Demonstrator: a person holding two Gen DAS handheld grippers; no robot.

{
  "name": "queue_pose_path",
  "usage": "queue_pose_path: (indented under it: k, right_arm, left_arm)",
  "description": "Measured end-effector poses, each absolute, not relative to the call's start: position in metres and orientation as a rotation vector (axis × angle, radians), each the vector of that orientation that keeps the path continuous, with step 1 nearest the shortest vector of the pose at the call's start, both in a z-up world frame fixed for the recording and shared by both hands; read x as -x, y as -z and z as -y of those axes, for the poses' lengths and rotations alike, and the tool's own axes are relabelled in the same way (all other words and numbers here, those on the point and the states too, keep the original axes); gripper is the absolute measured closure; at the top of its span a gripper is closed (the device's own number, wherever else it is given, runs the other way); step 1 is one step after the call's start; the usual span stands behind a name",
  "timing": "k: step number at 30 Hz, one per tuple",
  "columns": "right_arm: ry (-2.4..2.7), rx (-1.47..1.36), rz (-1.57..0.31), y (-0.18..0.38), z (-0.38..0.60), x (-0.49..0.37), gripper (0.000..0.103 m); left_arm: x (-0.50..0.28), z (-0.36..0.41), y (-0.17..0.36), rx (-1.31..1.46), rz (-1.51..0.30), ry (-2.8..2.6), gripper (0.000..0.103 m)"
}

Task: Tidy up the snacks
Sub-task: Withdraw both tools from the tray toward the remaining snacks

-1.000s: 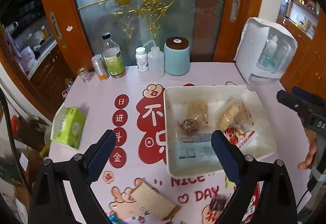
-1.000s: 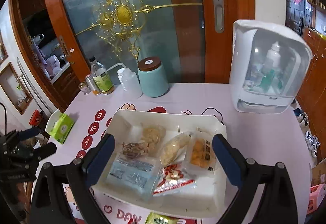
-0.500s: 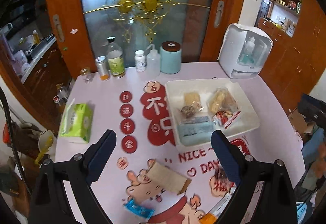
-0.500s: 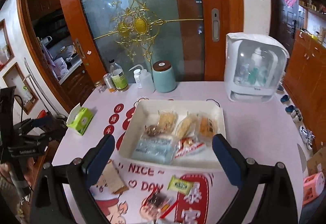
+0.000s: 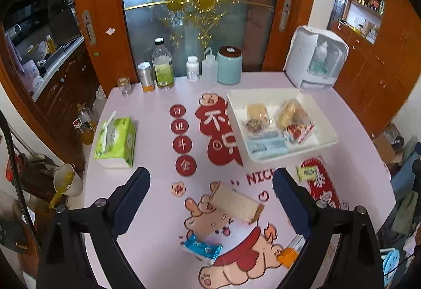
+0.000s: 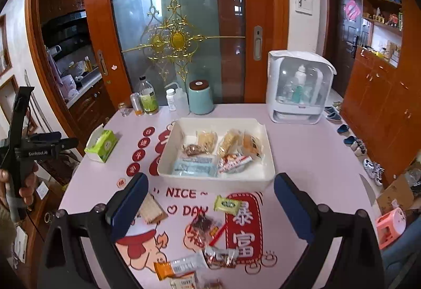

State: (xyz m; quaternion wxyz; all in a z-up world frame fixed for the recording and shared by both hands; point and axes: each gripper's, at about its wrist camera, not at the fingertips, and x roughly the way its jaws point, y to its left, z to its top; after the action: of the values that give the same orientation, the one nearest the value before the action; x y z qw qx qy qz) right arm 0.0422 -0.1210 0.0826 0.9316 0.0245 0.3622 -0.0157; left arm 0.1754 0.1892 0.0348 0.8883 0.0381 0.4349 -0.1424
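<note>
A white tray (image 5: 325, 119) (image 6: 268, 157) on the pink table holds several wrapped snacks. Loose snacks lie on the table in front of it: a tan packet (image 5: 236, 203) (image 6: 152, 208), a blue packet (image 5: 202, 249), a green-yellow packet (image 5: 310, 172) (image 6: 226, 204), an orange-ended packet (image 6: 175, 266) and a dark snack (image 6: 206, 225). My left gripper (image 5: 210, 207) is open and empty, held high above the tan packet. My right gripper (image 6: 210, 207) is open and empty, held high above the loose snacks. The left gripper (image 6: 39, 147) also shows at the left edge of the right wrist view.
A green tissue box (image 5: 115, 141) sits at the table's left. Bottles, a can and a teal jar (image 5: 229, 68) line the back edge by the glass door. A white sterilizer cabinet (image 5: 314, 58) stands at the back right.
Both grippers have pulled back and up from the tray, so the whole table and the loose snacks in front come into view. Both stay open and empty.
</note>
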Motion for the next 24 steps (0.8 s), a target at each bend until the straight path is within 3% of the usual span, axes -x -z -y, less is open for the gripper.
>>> queue_pose_path:
  k: [14,24]
  right_arm:
    - [0.166,-0.107,-0.943,0.048,0.11,0.018,0.007]
    - [0.166,-0.155,-1.1,0.131,0.103,0.036,0.015]
  left_arm:
    - [-0.138,-0.207,0.088,-0.13,-1.046,0.212,0.009]
    - [-0.138,-0.211,0.171,-0.076,-1.201,0.144,0.009]
